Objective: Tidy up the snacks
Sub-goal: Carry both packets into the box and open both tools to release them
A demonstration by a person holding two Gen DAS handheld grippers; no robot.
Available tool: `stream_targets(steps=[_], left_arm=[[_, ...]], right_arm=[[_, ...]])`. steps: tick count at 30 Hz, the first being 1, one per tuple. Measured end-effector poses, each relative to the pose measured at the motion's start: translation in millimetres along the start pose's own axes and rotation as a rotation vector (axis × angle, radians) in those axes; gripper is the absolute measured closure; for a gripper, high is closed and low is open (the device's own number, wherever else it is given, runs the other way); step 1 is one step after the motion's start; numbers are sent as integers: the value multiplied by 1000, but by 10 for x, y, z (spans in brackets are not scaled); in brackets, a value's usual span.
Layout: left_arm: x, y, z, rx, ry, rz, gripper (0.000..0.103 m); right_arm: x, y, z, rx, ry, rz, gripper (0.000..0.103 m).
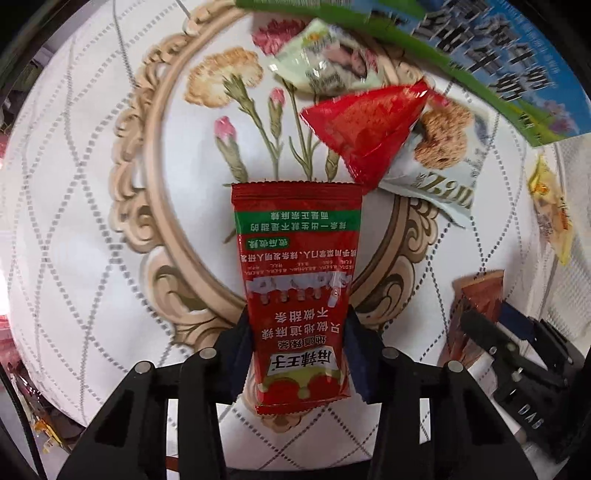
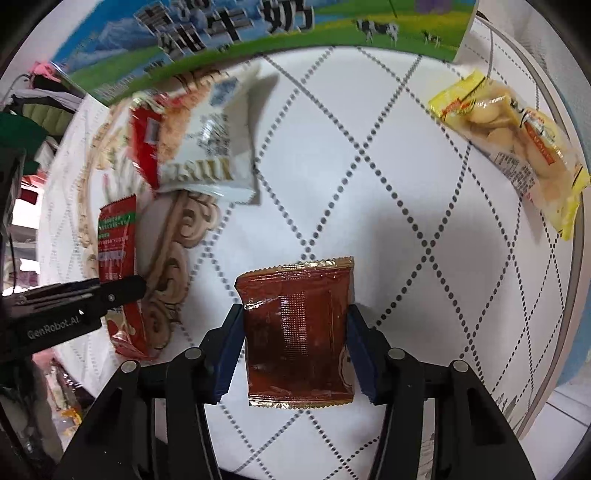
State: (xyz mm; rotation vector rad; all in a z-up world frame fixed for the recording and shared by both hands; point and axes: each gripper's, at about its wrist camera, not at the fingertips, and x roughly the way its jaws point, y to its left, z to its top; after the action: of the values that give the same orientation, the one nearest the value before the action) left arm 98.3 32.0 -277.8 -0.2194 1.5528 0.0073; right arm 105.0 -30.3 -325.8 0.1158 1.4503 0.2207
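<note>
The left tool (image 1: 299,350) is clamped on a red sachet (image 1: 295,280); the right tool (image 2: 295,354) grips a brown packet (image 2: 299,332) between narrowed pads. Both hang above the quilted worktop (image 2: 406,221). Ahead lie a red pouch (image 1: 362,125), a white packet (image 2: 218,147), a yellow packet (image 2: 517,147) and a milk box (image 2: 221,29).

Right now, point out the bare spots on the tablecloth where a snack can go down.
Free: the quilted white cloth between the brown packet in the right gripper and the yellow biscuit pack; also the plain stretch left of the printed oval frame. Crowded: below the milk carton, where the red triangular pack, the white cereal pack and the pale green packet overlap.
</note>
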Motion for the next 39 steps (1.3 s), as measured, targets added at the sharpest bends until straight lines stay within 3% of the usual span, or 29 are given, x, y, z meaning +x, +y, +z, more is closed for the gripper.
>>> stream_targets(steps=[5, 9, 13, 18, 22, 27, 36, 39], left_arm=[[-457, 54, -131, -1, -62, -47, 62], [-1010, -25, -12, 0, -142, -119, 62], [-1585, -148, 543, 19, -227, -174, 62], [-1977, -219, 1365, 54, -297, -165, 61], [-2017, -353, 1946, 68, -263, -142, 61], [-1788, -501, 2537, 100, -154, -63, 61], [-1343, -594, 2851, 120, -21, -3, 60], [-1250, -558, 2884, 91, 17, 11, 50]], right_arm=[[-412, -6, 167, -10, -57, 97, 47], [-785, 113, 434, -26, -121, 189, 47], [-1176, 231, 926, -41, -204, 269, 47], [-1535, 454, 1521, -91, -316, 248, 47], [-1624, 523, 1994, -98, -342, 227, 47], [-1551, 540, 2399, -88, -309, 196, 47], [-1158, 534, 2693, -54, -223, 206, 47], [-1001, 461, 2750, -13, -152, 231, 43]])
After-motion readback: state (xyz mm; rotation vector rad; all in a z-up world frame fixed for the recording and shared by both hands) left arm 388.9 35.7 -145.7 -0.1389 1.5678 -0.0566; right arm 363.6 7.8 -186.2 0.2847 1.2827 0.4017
